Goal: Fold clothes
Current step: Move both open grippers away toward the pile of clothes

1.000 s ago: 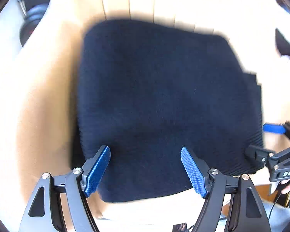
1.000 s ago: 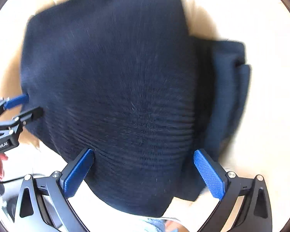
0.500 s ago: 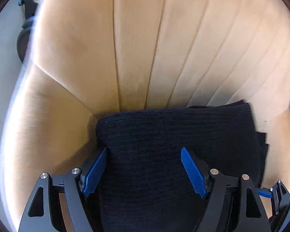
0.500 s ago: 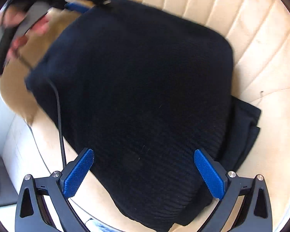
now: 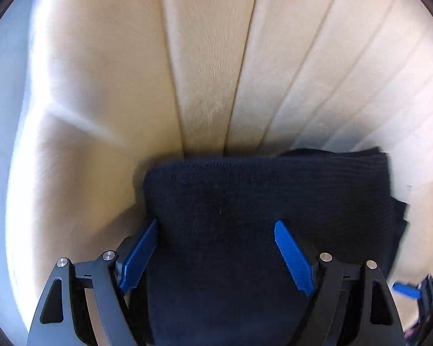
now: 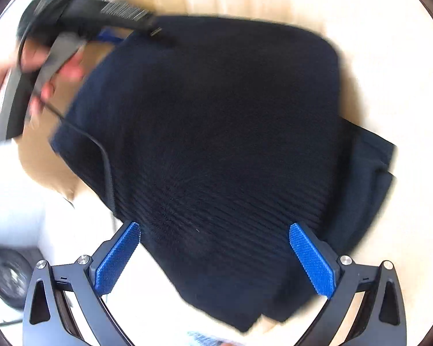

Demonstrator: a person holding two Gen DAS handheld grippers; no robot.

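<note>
A dark navy knit garment (image 5: 268, 201) lies folded into a rough rectangle on a cream padded seat (image 5: 205, 57). My left gripper (image 5: 215, 255) hovers open over its near part, blue pads spread wide with only cloth below them. In the right wrist view the same garment (image 6: 216, 132) fills the middle, with a second layer sticking out at its right edge (image 6: 369, 178). My right gripper (image 6: 215, 255) is open above its near edge. The left gripper's body (image 6: 80, 20) shows at the garment's far left corner, held by a hand (image 6: 43, 66).
The seat back's stitched cream panels (image 5: 303, 72) rise behind the garment. A black cable (image 6: 106, 167) trails from the left gripper across the cloth. A pale floor and a dark wheel (image 6: 7, 276) show at the lower left of the right wrist view.
The left gripper swung from looking down on the garment to a low view along it toward the seat back. The right gripper drew back and turned, and both stayed open.
</note>
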